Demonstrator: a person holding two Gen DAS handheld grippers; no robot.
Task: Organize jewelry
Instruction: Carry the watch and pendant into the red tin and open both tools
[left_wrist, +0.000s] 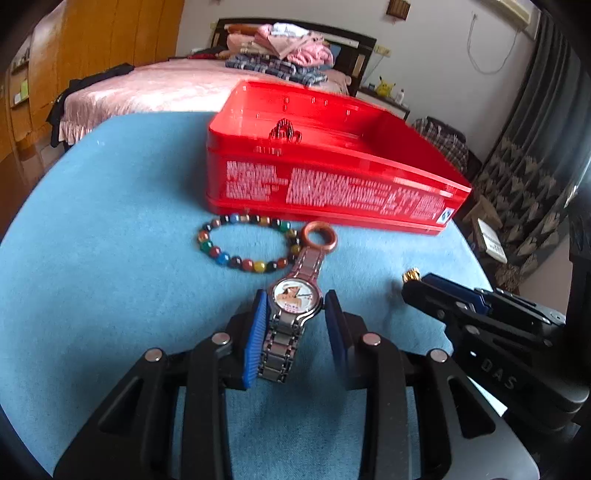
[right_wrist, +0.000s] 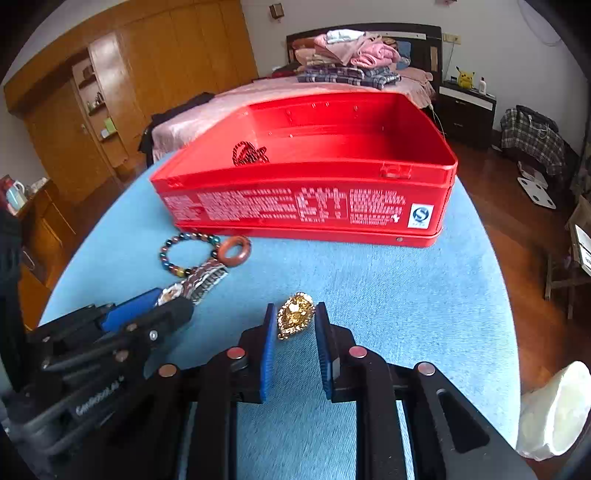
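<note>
An open red tin box (left_wrist: 332, 184) (right_wrist: 306, 206) stands at the far side of the blue cloth table; a dark chain (right_wrist: 248, 154) lies inside it. In front of it lie a multicoloured bead bracelet (left_wrist: 245, 242) (right_wrist: 184, 251), a brown ring (left_wrist: 319, 236) (right_wrist: 234, 250) and a metal-band wristwatch (left_wrist: 295, 295). My left gripper (left_wrist: 295, 314) is open, its blue pads on either side of the watch face. My right gripper (right_wrist: 295, 325) is open around a gold brooch (right_wrist: 295, 315), whose tip shows in the left wrist view (left_wrist: 410, 275).
The round table (left_wrist: 110, 221) has a blue cloth top. A bed with folded clothes (right_wrist: 351, 51) lies beyond it, a wooden wardrobe (right_wrist: 129, 74) to the left. A white bag (right_wrist: 554, 410) sits on the floor at the right.
</note>
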